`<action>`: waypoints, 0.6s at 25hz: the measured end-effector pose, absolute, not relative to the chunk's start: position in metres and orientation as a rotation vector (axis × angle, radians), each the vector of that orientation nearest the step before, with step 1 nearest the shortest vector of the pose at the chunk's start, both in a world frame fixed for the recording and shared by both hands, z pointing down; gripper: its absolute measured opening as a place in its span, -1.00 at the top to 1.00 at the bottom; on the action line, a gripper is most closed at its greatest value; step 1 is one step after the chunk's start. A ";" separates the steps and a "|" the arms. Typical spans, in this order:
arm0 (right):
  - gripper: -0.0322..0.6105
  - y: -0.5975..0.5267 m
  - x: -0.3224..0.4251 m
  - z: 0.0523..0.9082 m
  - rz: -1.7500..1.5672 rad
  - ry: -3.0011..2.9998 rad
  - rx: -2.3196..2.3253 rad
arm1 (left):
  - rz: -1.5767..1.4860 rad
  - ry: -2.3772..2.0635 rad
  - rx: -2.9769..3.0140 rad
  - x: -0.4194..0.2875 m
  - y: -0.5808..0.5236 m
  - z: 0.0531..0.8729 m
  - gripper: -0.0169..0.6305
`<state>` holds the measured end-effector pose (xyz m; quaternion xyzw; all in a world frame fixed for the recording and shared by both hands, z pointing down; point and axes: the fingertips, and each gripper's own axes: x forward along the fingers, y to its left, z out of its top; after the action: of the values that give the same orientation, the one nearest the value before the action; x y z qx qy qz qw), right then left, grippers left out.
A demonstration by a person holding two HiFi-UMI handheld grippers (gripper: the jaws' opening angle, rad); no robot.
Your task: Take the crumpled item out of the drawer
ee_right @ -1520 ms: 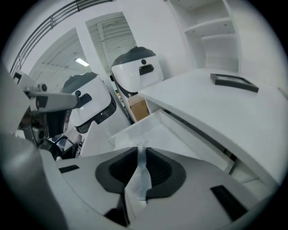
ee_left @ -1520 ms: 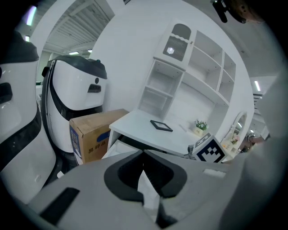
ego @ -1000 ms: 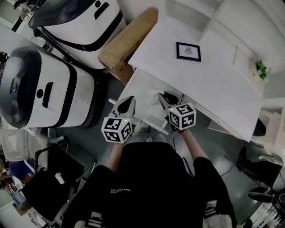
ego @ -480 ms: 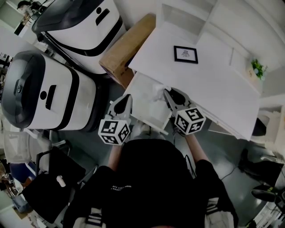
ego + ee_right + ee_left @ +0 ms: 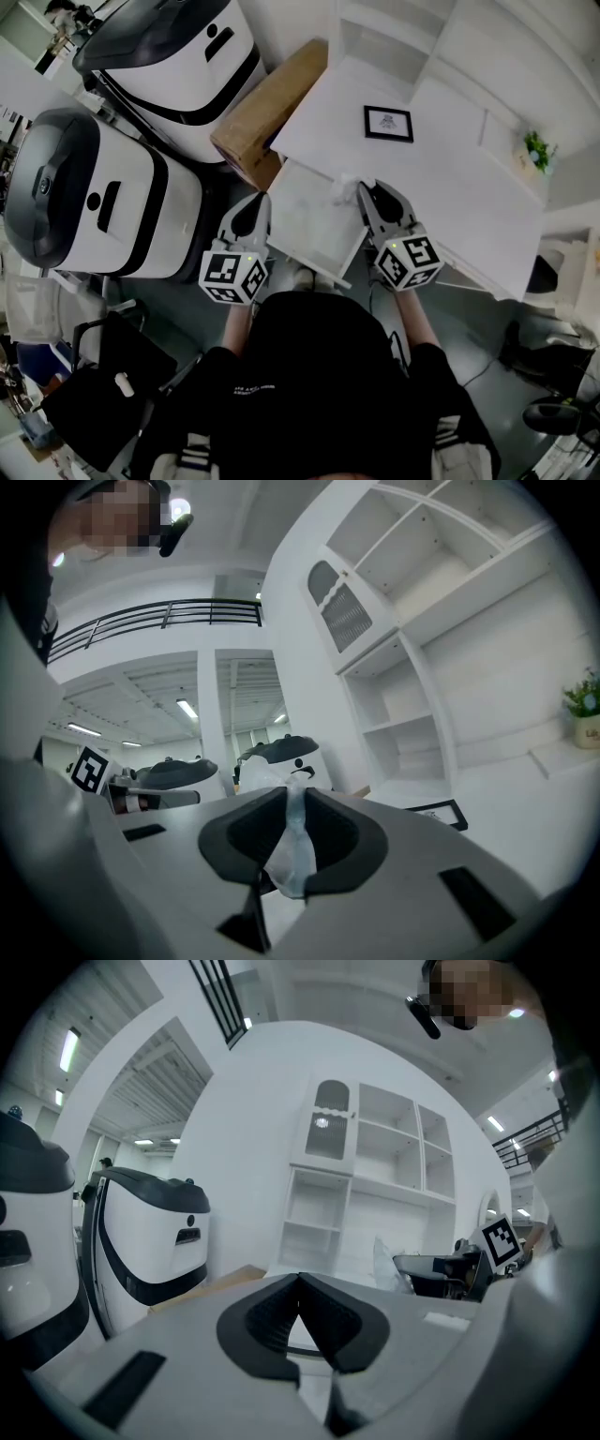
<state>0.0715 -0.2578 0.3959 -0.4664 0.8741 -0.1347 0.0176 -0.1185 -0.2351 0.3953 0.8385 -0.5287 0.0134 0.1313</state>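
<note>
Up and toward the desk [image 5: 450, 178] is where my right gripper [image 5: 364, 192] has gone since a second ago. It was low in the open drawer [image 5: 305, 216] then; now its tips are by the drawer's back right corner, close under the desk's front edge. The item [image 5: 341, 187] came with it. My left gripper [image 5: 255, 206] has slid a little outward and now sits over the drawer's left rim.

Looking along my right gripper [image 5: 289, 794], the jaws are clamped nearly together on the item [image 5: 292, 850] — a thin, pale, crumpled wad. It is pinched flat between the pads, with a fold hanging below them and a puff sticking out past the tips. From the head view, the item shows as a small white lump just left of the right tips. Whether it has fully cleared the drawer or is brushing the desk edge I can't quite tell from that angle.

My left gripper [image 5: 298, 1283] has its jaws closed tip to tip, with nothing between them.

On the desk a small black frame [image 5: 388, 123] lies flat, well beyond the grippers, and a plant [image 5: 534, 147] stands at the far right. A brown box [image 5: 267, 98] leans beside the desk's left end, and two white-and-dark machines [image 5: 84, 187] stand further left.
</note>
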 end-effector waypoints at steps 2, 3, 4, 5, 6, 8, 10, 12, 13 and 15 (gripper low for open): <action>0.73 -0.258 0.074 0.388 -0.386 2.701 -1.457 | 0.027 -1.544 2.447 -0.119 -0.235 0.390 0.95; 0.73 -0.257 0.076 0.384 -0.371 2.694 -1.461 | 0.024 -1.547 2.454 -0.119 -0.235 0.388 0.95; 0.74 -0.257 0.078 0.381 -0.357 2.686 -1.465 | 0.021 -1.549 2.461 -0.118 -0.235 0.386 0.95; 0.74 -0.257 0.079 0.378 -0.346 2.679 -1.468 | 0.018 -1.552 2.466 -0.118 -0.235 0.384 0.95; 0.74 -0.257 0.080 0.376 -0.336 2.674 -1.472 | 0.016 -1.555 2.471 -0.118 -0.234 0.382 0.95; 0.74 -0.256 0.082 0.373 -0.321 2.666 -1.479 | 0.015 -1.559 2.482 -0.118 -0.234 0.379 0.95; 0.74 -0.256 0.082 0.371 -0.314 2.658 -1.481 | 0.017 -1.560 2.494 -0.118 -0.233 0.377 0.95; 0.74 -0.255 0.081 0.370 -0.313 2.653 -1.480 | 0.017 -1.561 2.499 -0.118 -0.232 0.375 0.95; 0.74 -0.255 0.081 0.370 -0.314 2.652 -1.482 | 0.016 -1.561 2.501 -0.119 -0.232 0.375 0.95; 0.74 -0.253 0.080 0.371 -0.311 2.654 -1.488 | 0.016 -1.560 2.504 -0.118 -0.230 0.374 0.95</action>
<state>0.0804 -0.2530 0.3710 -0.4860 0.8670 -0.1016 0.0416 -0.1184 -0.2303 0.3738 0.8450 -0.5262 0.0055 0.0954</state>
